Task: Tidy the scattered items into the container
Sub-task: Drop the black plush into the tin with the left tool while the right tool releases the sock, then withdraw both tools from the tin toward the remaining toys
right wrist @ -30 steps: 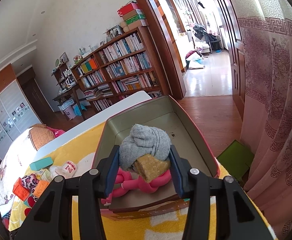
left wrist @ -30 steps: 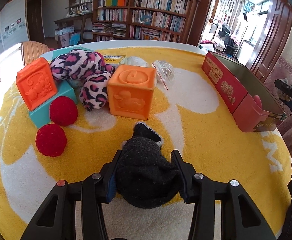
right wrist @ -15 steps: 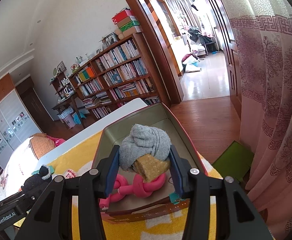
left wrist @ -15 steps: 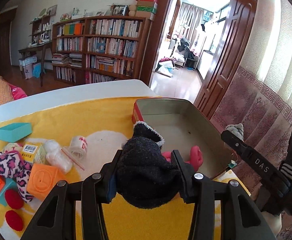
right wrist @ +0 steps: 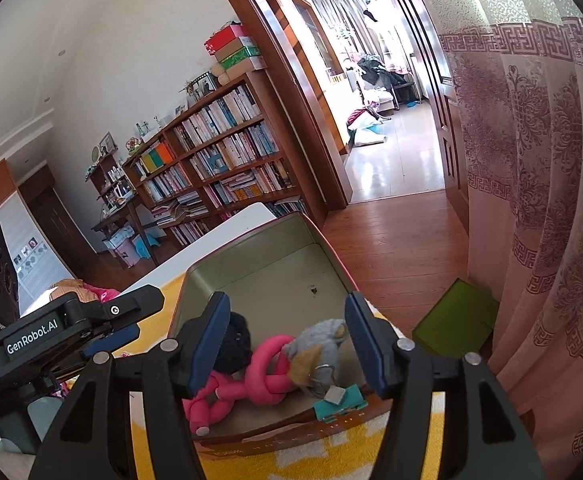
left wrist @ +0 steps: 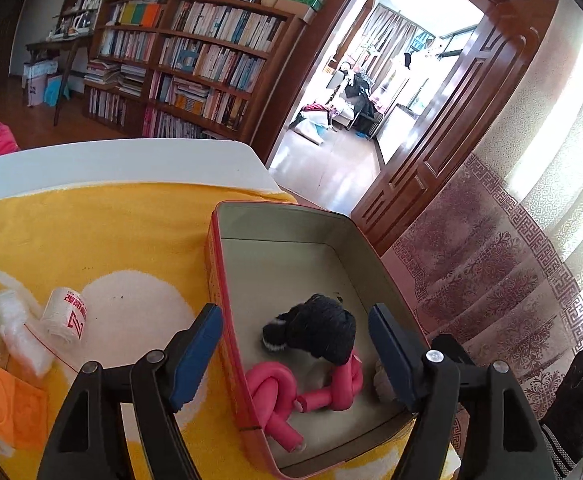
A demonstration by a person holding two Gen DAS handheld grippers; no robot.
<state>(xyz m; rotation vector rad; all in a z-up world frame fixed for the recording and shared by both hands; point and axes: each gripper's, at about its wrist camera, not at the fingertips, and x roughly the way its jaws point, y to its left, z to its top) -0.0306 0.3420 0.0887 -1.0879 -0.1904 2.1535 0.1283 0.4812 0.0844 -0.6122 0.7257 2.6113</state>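
Between the left tongs: left gripper [left wrist: 295,332] stands spread, its jaws just opened; black sock [left wrist: 318,333] lies loose below, clear of both pads, on the tin's floor against the pink knotted rope [left wrist: 277,390].
Between the right tongs: right gripper [right wrist: 287,340] also spread, jaws just opened; grey sock [right wrist: 319,346] lies free on the rope, touching neither pad.
Container: tin box [left wrist: 251,236], red outside, sits on the yellow cloth [left wrist: 91,232]; far half of its floor is bare.
Left view only: paper roll [left wrist: 64,312], plastic bag [left wrist: 19,332] and orange block [left wrist: 9,404] remain on the cloth, left of the tongs.
Right view only: teal clip [right wrist: 341,400] at the tin's near wall; left tool body at far left.
Edges: table end just beyond the tin; curtain [right wrist: 531,208] close on the right.
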